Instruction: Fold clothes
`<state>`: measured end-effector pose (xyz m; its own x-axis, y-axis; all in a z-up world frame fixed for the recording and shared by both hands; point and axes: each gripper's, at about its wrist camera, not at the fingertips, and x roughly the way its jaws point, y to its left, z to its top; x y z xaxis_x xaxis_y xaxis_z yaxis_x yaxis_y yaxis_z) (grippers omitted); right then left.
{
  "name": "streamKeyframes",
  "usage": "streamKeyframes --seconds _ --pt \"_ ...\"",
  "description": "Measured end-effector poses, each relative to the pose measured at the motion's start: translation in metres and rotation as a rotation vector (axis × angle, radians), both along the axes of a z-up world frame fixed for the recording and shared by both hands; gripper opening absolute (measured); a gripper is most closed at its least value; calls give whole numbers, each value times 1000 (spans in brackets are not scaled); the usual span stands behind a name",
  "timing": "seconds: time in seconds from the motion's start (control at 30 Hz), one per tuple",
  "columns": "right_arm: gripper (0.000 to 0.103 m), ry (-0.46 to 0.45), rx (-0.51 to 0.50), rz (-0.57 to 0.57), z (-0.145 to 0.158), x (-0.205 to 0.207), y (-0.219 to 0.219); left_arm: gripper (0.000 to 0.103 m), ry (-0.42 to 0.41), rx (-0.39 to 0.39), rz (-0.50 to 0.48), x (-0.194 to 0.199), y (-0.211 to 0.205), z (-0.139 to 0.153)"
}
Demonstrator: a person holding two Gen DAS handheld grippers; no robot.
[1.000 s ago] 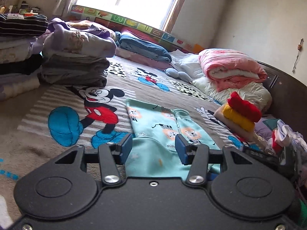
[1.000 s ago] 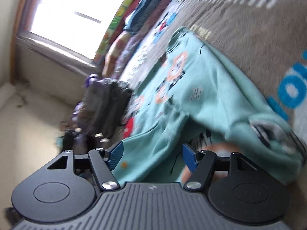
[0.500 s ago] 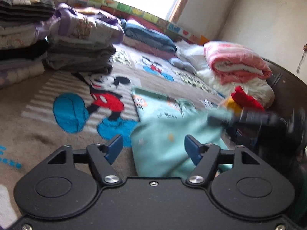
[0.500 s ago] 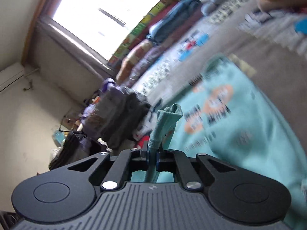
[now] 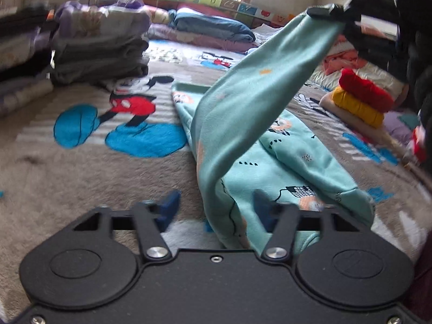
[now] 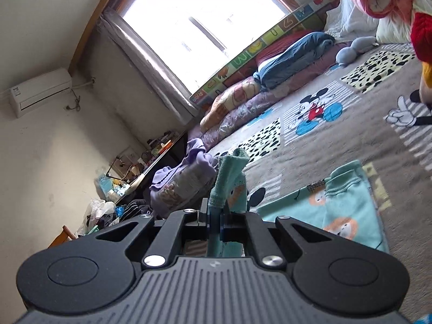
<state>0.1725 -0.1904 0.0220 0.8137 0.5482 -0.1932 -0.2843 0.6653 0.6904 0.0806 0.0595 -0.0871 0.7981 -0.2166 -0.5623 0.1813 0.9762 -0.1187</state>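
- Left wrist view: left gripper [image 5: 214, 210] jaws wide, low over the blanket [image 5: 67, 178], straddling the near edge of the mint printed garment [image 5: 291, 159].
- Right gripper [image 6: 214, 222] clamped on a garment corner, lifted clear of the bed; rest lies flat.
- Beyond: folded stack [image 5: 100, 51], red and yellow folded items [image 5: 361, 97].

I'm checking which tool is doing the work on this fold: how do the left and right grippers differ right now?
The left gripper has its jaws wide apart and holds nothing; the right gripper has its jaws shut on the teal garment.
The left sits low by the garment's near edge on the blanket; the right is raised, lifting a stretch of the garment up off it.
Both have black bodies and blue pads.
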Motion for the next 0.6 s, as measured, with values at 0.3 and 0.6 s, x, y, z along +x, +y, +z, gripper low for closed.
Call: streamKeyframes --seconds 0.3,0.6 --pt "8 23 78 -90 -27 -22 -70 15 -231 492 -104 -22 -70 -15" --pt "8 106 208 -227 -93 -51 -139 12 -330 733 -243 -30 -109 -35"
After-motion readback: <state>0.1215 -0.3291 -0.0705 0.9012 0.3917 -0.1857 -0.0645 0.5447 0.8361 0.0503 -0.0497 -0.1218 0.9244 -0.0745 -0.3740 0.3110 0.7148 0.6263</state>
